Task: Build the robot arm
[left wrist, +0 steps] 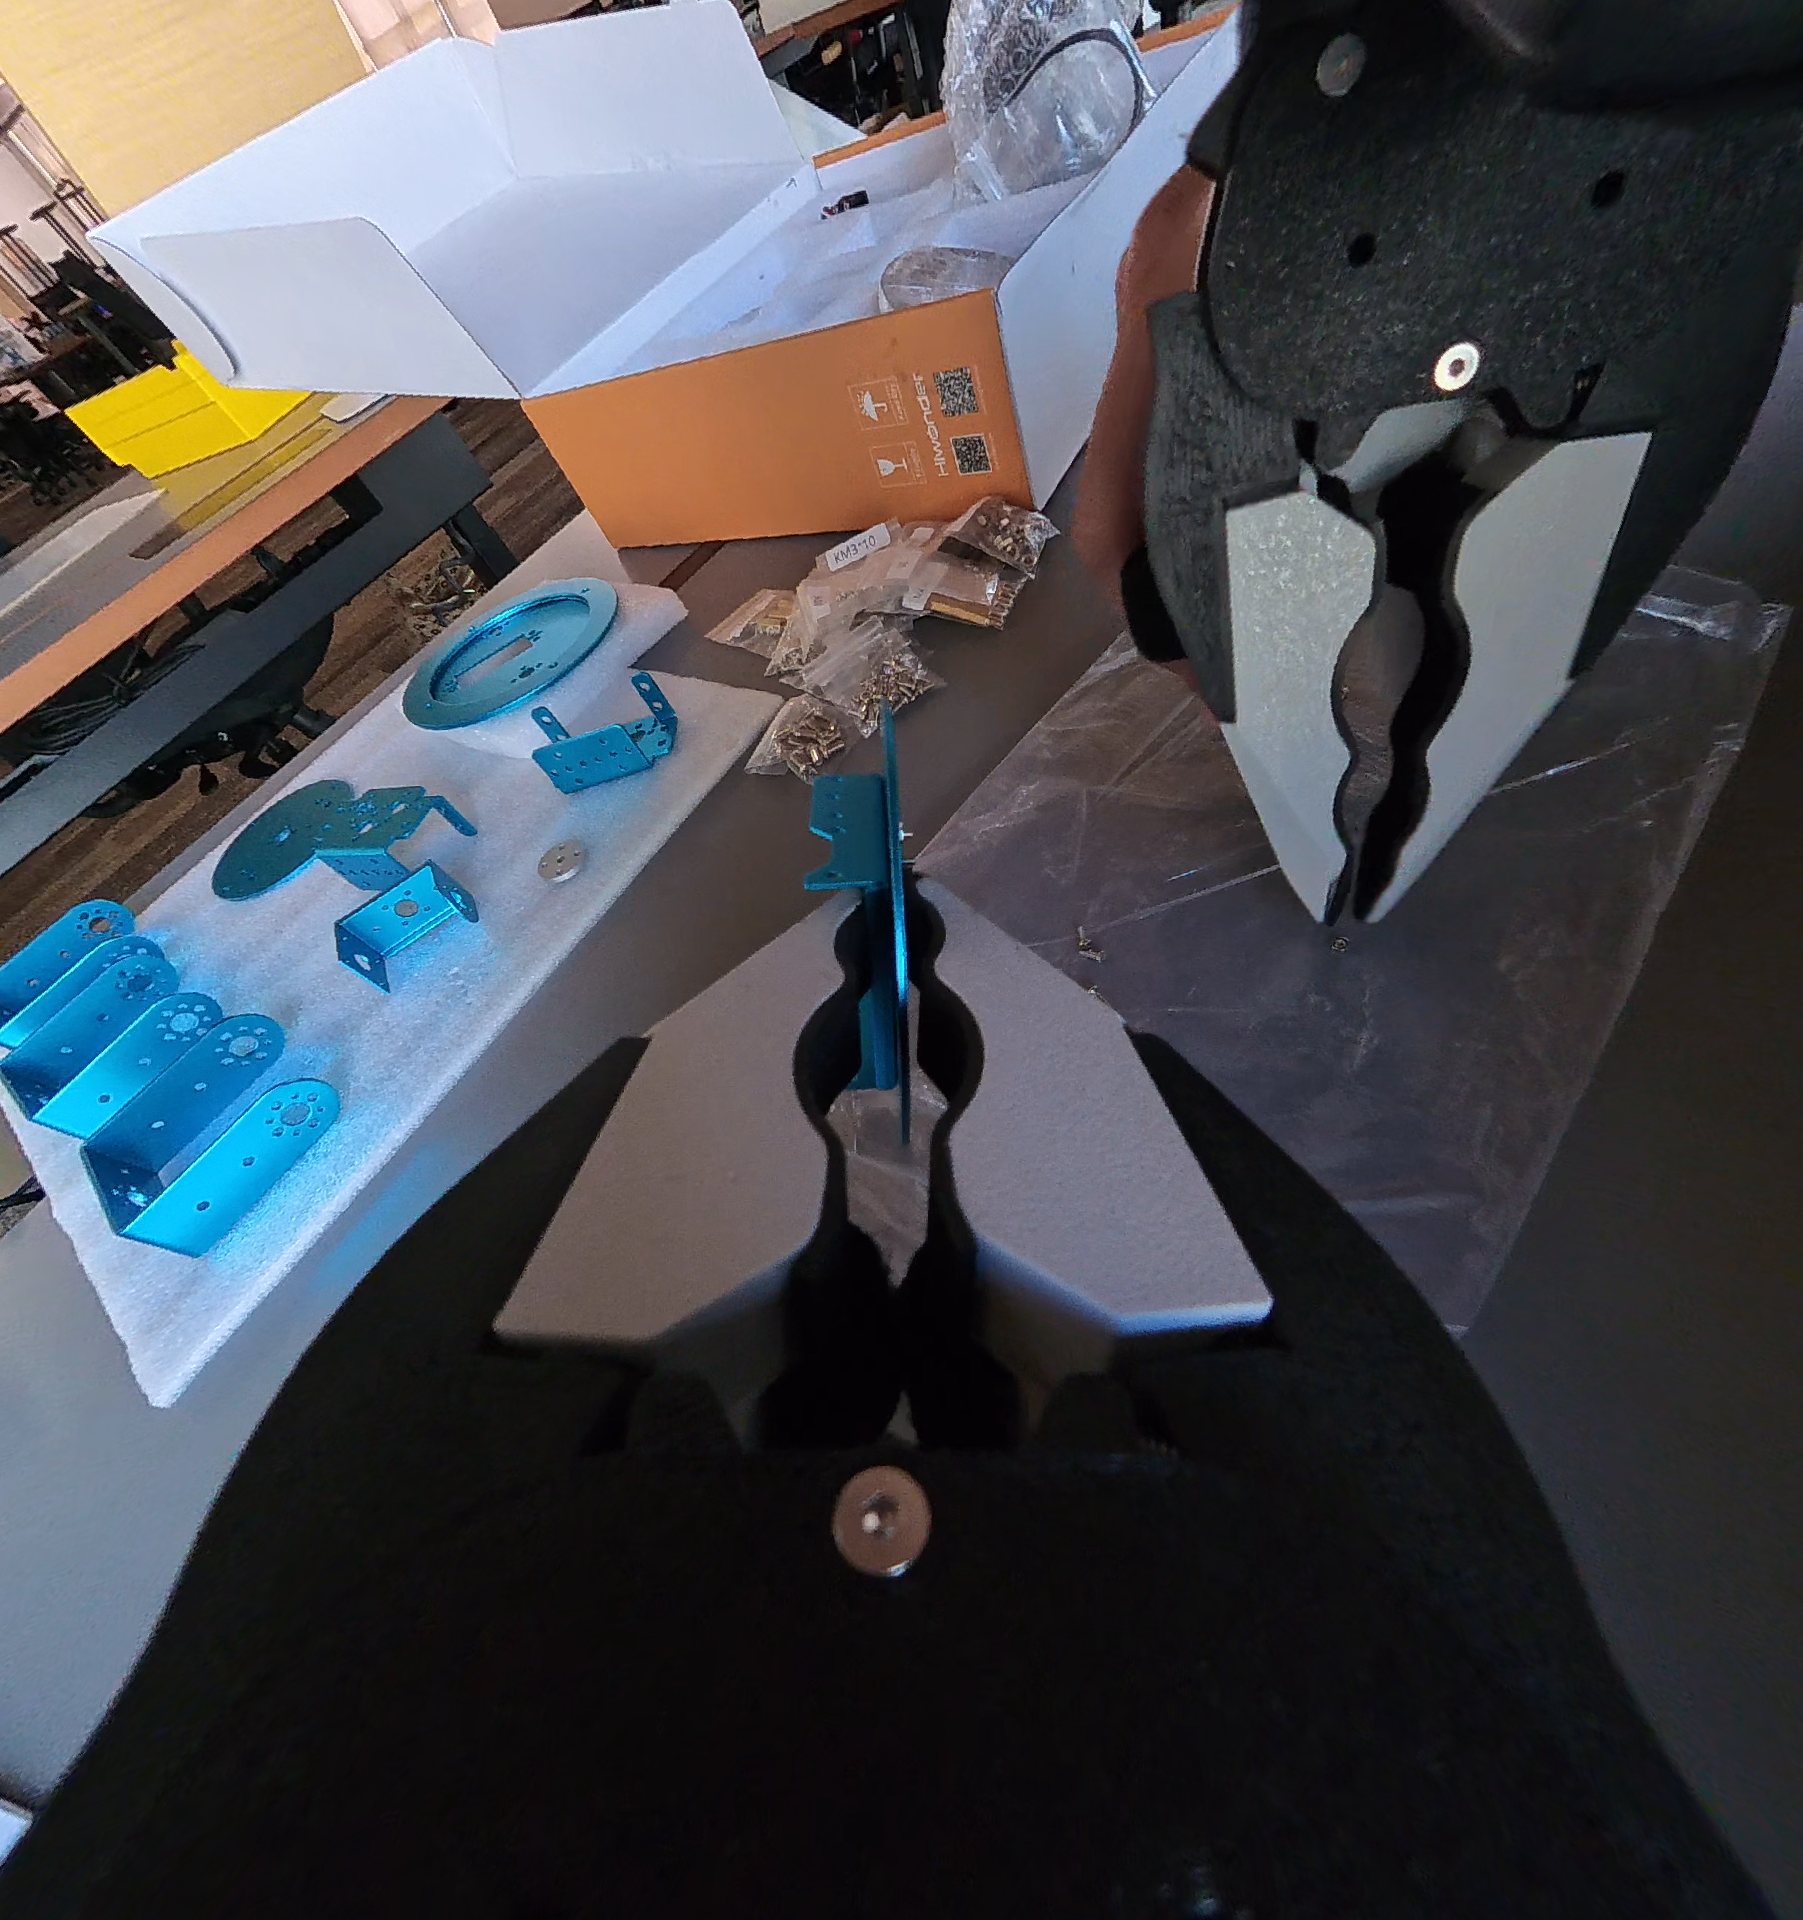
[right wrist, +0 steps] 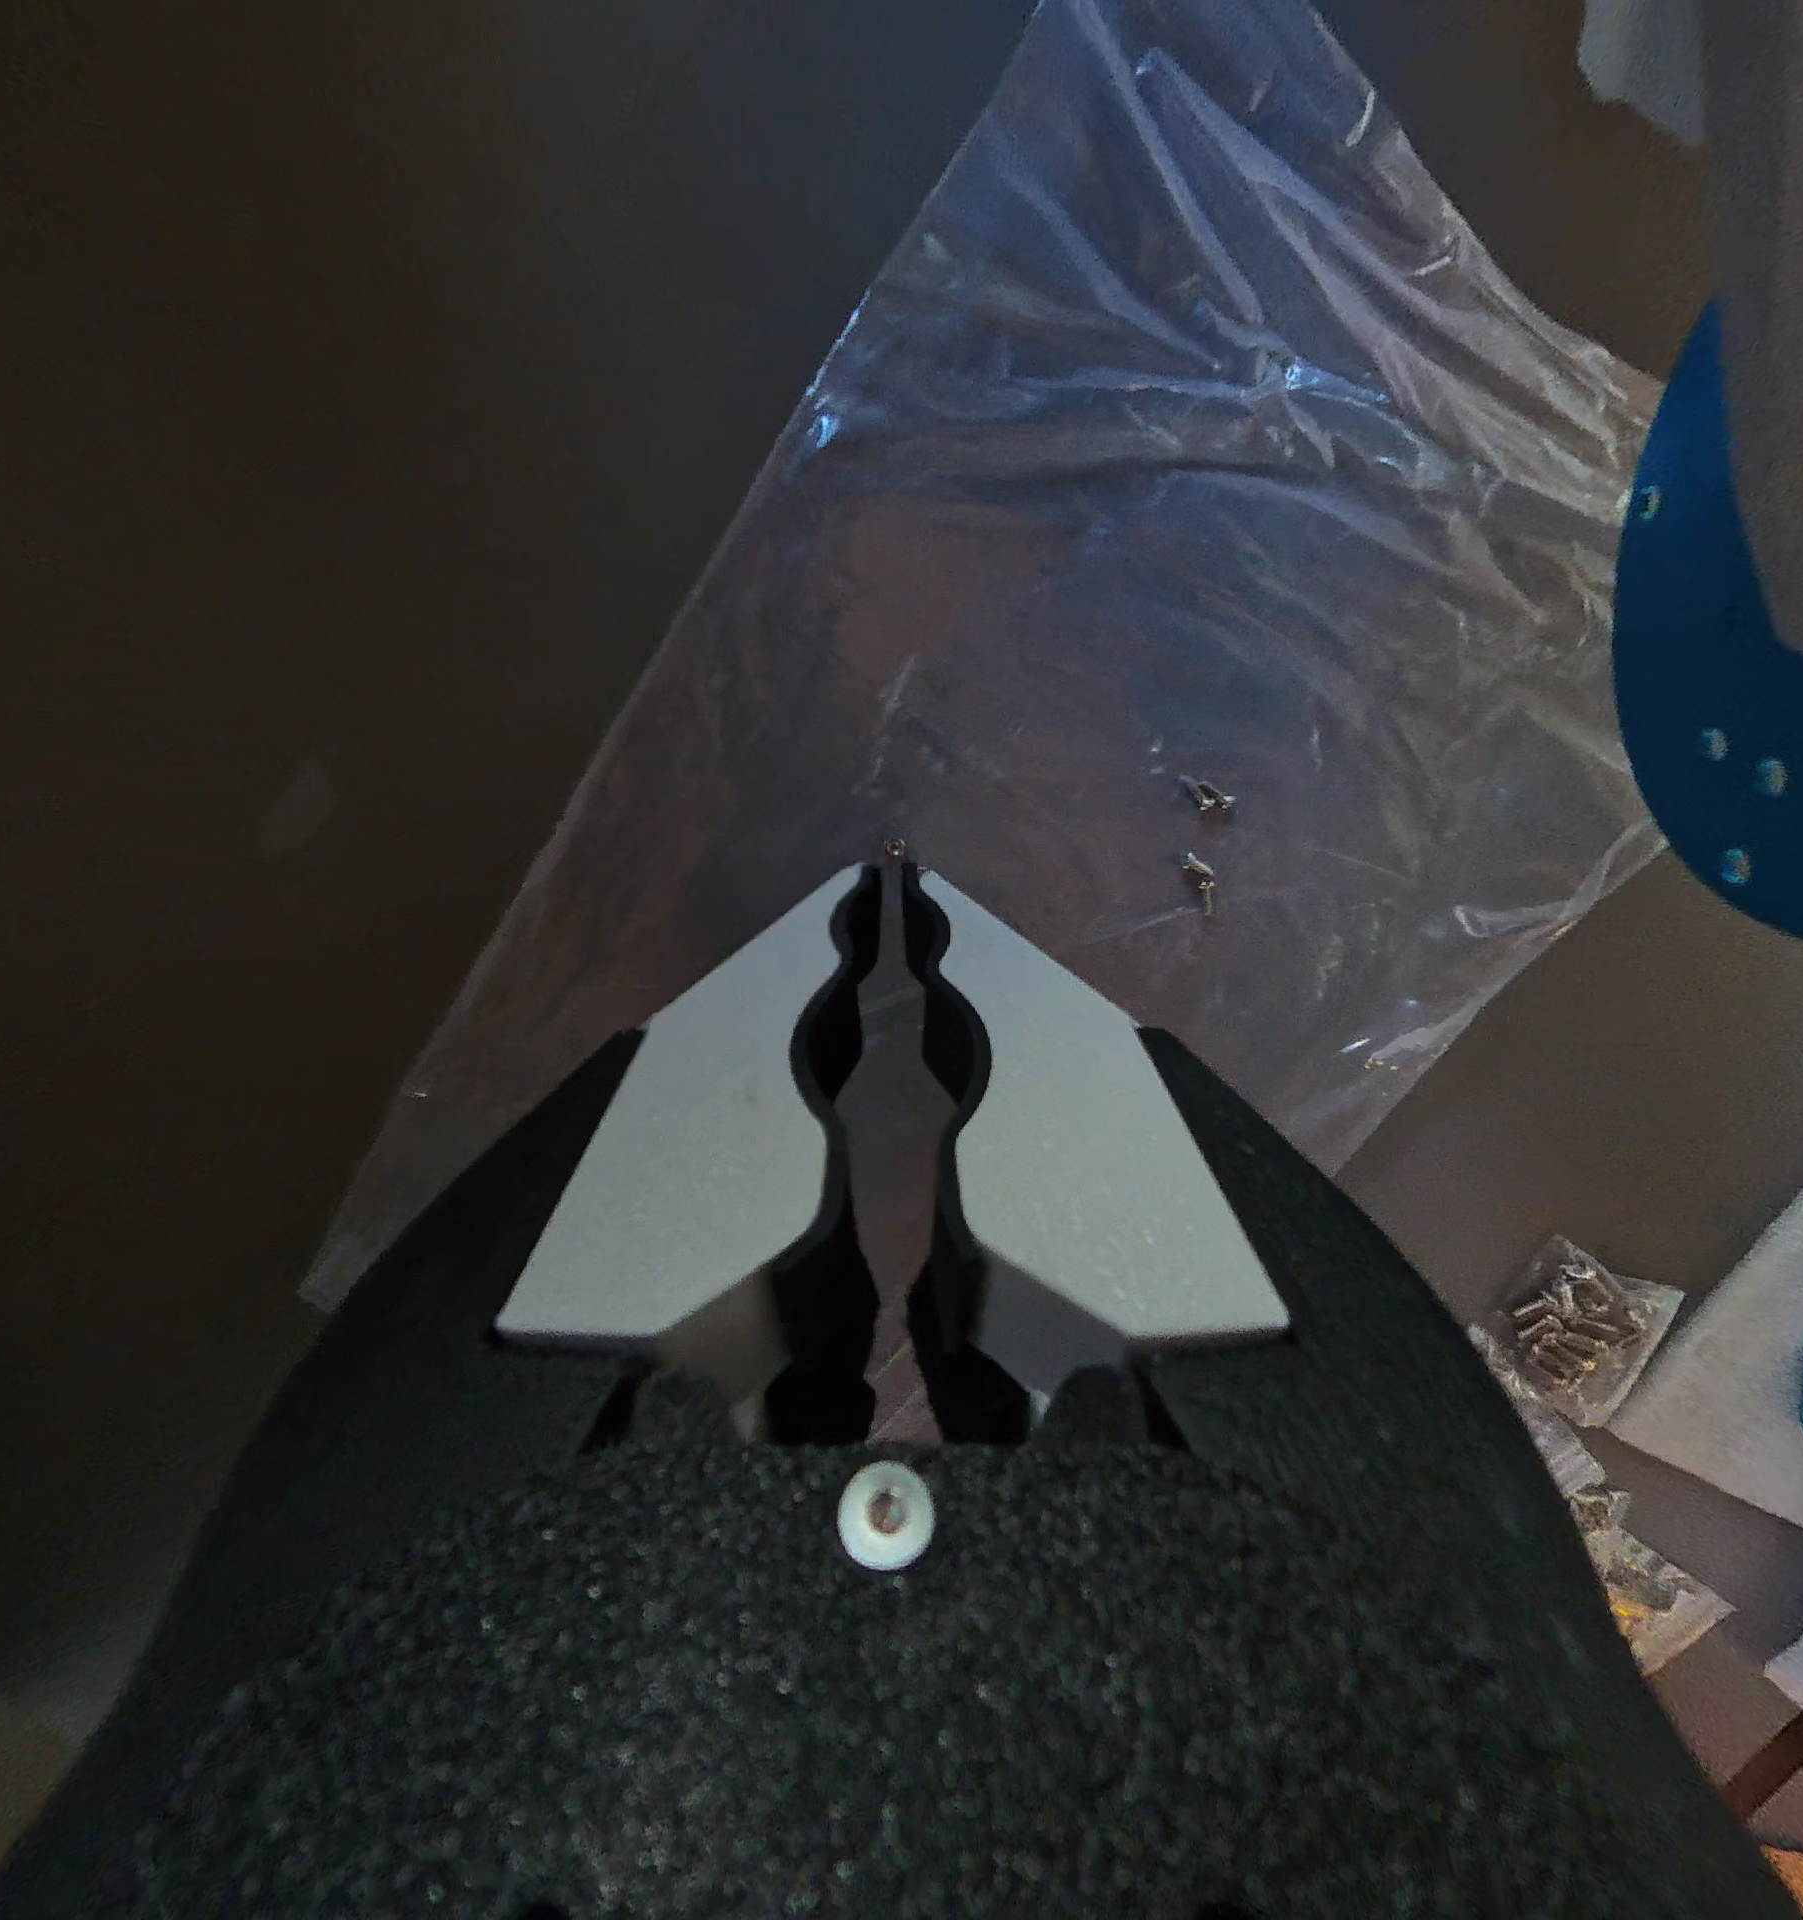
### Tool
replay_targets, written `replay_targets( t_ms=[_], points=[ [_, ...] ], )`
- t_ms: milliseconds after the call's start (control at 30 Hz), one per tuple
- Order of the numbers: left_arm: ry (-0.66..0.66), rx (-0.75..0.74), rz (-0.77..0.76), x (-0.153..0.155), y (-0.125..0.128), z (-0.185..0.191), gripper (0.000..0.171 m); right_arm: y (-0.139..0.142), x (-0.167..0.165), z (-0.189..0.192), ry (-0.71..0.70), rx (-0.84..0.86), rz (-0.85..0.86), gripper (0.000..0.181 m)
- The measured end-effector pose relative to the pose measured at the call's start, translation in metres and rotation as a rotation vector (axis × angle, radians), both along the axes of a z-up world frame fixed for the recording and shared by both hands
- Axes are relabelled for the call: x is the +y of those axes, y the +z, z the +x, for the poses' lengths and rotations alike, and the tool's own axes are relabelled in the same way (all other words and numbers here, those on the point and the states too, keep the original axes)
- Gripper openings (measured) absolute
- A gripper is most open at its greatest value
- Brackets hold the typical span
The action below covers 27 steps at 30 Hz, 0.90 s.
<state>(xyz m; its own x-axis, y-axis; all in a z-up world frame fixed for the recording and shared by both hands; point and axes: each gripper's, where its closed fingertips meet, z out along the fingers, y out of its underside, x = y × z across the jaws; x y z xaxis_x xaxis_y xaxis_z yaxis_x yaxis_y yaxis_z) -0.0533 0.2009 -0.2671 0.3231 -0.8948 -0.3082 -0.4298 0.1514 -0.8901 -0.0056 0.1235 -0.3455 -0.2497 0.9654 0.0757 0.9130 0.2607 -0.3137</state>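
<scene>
A thin blue anodised plate (left wrist: 892,935) — edge-on, perforated — is being clamped by the left gripper (left wrist: 884,914); a tiny screw (right wrist: 893,849) is being pinched by the right gripper (right wrist: 895,871) over crinkled clear plastic (right wrist: 1136,520) on the dark counter (right wrist: 357,520).

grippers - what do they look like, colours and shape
Both look alike. The left gripper has a black, grainy-textured body that tapers forward, with a silver screw at its centre. Its two fingers are pale grey wedges lined with black pads whose inner edges are wavy. The right gripper shows the same build and a matching screw. No cables or sleeves show.
</scene>
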Motion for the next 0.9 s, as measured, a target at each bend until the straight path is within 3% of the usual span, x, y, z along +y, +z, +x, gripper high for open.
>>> replay_targets(
  t_ms=[233, 900],
  points=[
    [0.001, 0.0, 0.002, 0.0003, 0.0001, -0.0002, 0.001, -0.0049, 0.0018, -0.0038, 0.052, -0.032, 0.053, 0.007],
    [0.0, -0.005, 0.003, -0.0001, 0.0021, -0.0005, 0.001, -0.007, -0.0004, -0.0034, -0.006, -0.146, -0.081, 0.001]
  ],
)
